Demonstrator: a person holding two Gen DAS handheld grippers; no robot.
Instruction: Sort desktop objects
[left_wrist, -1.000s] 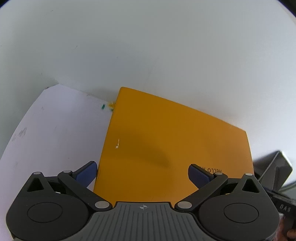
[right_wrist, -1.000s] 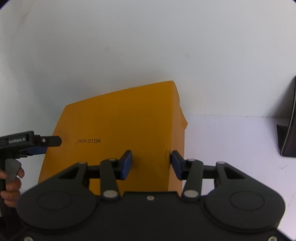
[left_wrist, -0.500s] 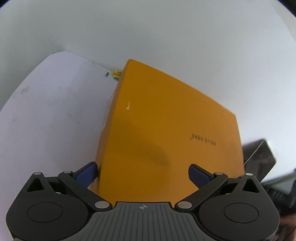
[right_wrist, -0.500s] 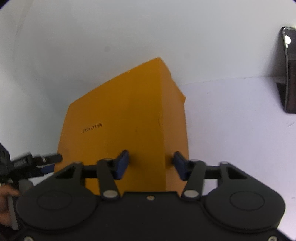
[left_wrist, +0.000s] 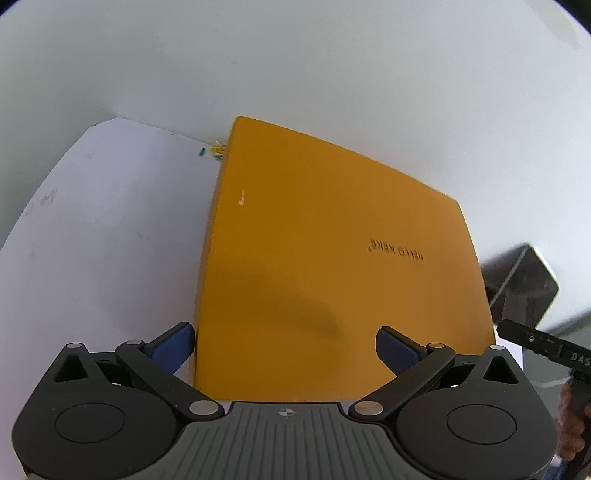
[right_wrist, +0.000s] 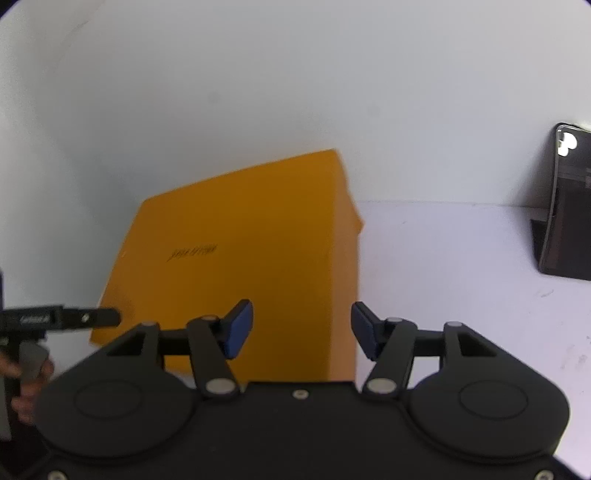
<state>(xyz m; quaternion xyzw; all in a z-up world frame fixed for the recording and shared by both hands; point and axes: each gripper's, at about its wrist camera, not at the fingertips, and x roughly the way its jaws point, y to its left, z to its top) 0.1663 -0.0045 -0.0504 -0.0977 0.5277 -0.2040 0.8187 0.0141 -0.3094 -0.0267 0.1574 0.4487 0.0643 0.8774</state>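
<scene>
Your right gripper (right_wrist: 301, 328) is opening off the orange notebook (right_wrist: 236, 266), prob. leaving it propped on the wall; left gripper (left_wrist: 284, 347) gapes wide, empty.

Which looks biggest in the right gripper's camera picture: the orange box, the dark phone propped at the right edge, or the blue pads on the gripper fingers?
1. Orange box, by far the largest.
2. Dark phone, cut off by the picture edge, so partly unsure.
3. Blue pads, smallest, though nearness to the camera enlarges them.
</scene>
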